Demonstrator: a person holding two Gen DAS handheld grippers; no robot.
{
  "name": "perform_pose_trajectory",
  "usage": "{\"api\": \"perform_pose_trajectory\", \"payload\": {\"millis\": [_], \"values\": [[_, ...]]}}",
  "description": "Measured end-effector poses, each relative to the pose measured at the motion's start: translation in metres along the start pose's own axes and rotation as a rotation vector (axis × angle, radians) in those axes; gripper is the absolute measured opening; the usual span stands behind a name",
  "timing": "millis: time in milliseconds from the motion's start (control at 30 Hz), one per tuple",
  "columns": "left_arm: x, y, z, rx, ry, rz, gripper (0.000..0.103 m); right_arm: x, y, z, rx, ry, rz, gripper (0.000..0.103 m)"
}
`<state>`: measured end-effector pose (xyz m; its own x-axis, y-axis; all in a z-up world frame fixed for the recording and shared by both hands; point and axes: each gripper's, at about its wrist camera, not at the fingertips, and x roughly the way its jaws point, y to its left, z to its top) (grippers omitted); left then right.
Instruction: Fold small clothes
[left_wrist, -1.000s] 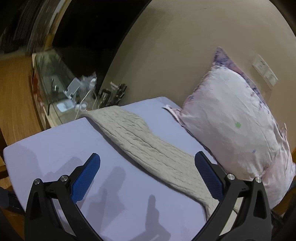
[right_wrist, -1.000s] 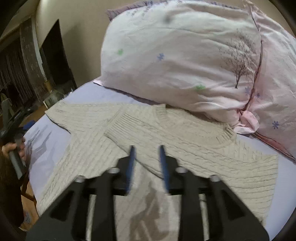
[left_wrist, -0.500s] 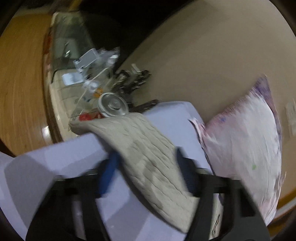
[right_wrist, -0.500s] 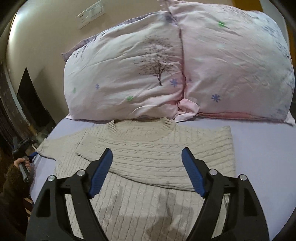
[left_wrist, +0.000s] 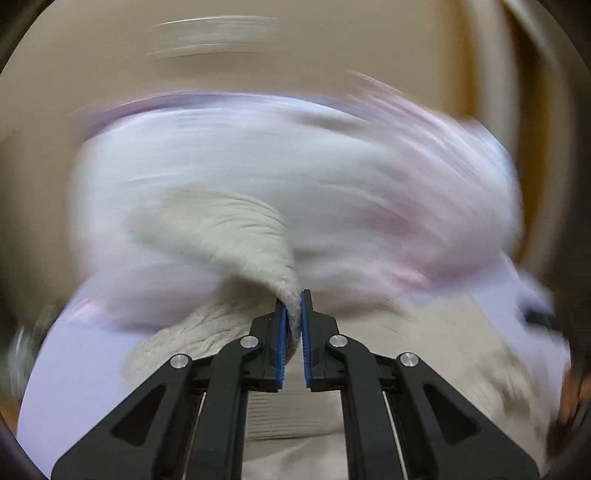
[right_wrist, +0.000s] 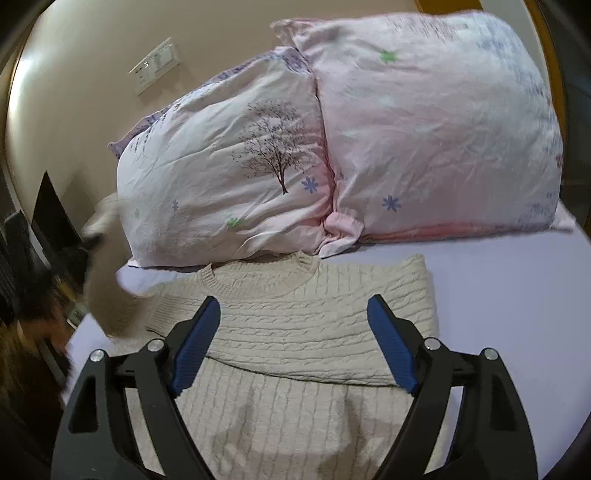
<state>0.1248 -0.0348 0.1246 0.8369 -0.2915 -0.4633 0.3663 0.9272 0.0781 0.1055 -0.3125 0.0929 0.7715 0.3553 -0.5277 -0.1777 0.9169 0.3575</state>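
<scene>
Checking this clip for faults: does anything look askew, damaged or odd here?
Nothing stands out. The sweater lies flat on the bed sheet, one sleeve lifted in the left tongs. The left view is motion-blurred. The right tongs are open.

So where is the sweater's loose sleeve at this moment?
In the right wrist view the sleeve hangs lifted at the left edge of the bed, beside the left pillow; the left claw pinches its end.

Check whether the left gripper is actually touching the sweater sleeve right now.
Touching. The left wrist view shows the left gripper with its jaws closed on the cream sleeve, knit pinched between the blue pads and lifted off the bed.
</scene>
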Motion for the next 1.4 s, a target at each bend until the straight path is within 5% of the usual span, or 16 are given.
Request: {"api": "perform_pose_trajectory", "payload": {"millis": [100, 167, 200, 333, 500, 567, 633, 733, 833, 900, 933, 1000, 1133, 1233, 1400], "values": [[0.035, -0.092, -0.027, 0.230, 0.112, -0.093, 0.009, 0.011, -0.019, 0.001, 0.071, 0.050, -0.018, 0.082], [0.032, -0.100, -0.042, 0.239, 0.132, -0.113, 0.010, 0.012, -0.039, 0.001, 0.139, 0.080, -0.019, 0.081], [0.022, -0.090, -0.047, 0.209, 0.127, -0.109, 0.011, 0.012, -0.047, 0.001, 0.165, 0.088, -0.015, 0.079], [-0.027, -0.010, -0.064, -0.018, 0.114, -0.054, 0.051, 0.025, -0.070, 0.000, 0.254, 0.140, -0.049, 0.060], [-0.075, 0.064, -0.107, -0.216, 0.183, 0.029, 0.066, 0.041, -0.070, -0.008, 0.252, 0.162, -0.165, 0.051], [-0.088, 0.078, -0.125, -0.270, 0.204, 0.021, 0.071, 0.057, -0.060, -0.016, 0.190, 0.225, -0.195, 0.039], [-0.092, 0.083, -0.137, -0.318, 0.226, 0.000, 0.078, 0.068, -0.050, -0.022, 0.134, 0.250, -0.220, 0.013], [-0.097, 0.085, -0.151, -0.350, 0.240, -0.007, 0.081, 0.055, -0.052, -0.008, 0.174, 0.121, -0.229, 0.011], [-0.098, 0.087, -0.160, -0.385, 0.260, -0.034, 0.082, 0.045, -0.057, 0.009, 0.167, 0.051, -0.294, 0.018], [-0.098, 0.084, -0.165, -0.388, 0.273, -0.042, 0.082, 0.040, -0.056, 0.002, 0.187, 0.094, -0.299, 0.038], [-0.099, 0.083, -0.168, -0.388, 0.279, -0.044, 0.082, 0.035, -0.052, -0.005, 0.188, 0.114, -0.288, 0.058], [-0.102, 0.083, -0.176, -0.405, 0.288, -0.064, 0.082, 0.017, -0.033, -0.026, 0.160, 0.125, -0.282, 0.072], [-0.111, 0.085, -0.193, -0.466, 0.275, -0.145, 0.079, -0.016, -0.040, -0.073, 0.192, 0.212, -0.289, 0.067], [-0.122, 0.083, -0.205, -0.532, 0.260, -0.276, 0.059, -0.033, -0.050, -0.112, 0.267, 0.295, -0.223, 0.034], [-0.146, 0.073, -0.229, -0.589, 0.233, -0.393, 0.043, -0.082, -0.040, -0.172, 0.344, 0.307, 0.026, 0.026]]}}
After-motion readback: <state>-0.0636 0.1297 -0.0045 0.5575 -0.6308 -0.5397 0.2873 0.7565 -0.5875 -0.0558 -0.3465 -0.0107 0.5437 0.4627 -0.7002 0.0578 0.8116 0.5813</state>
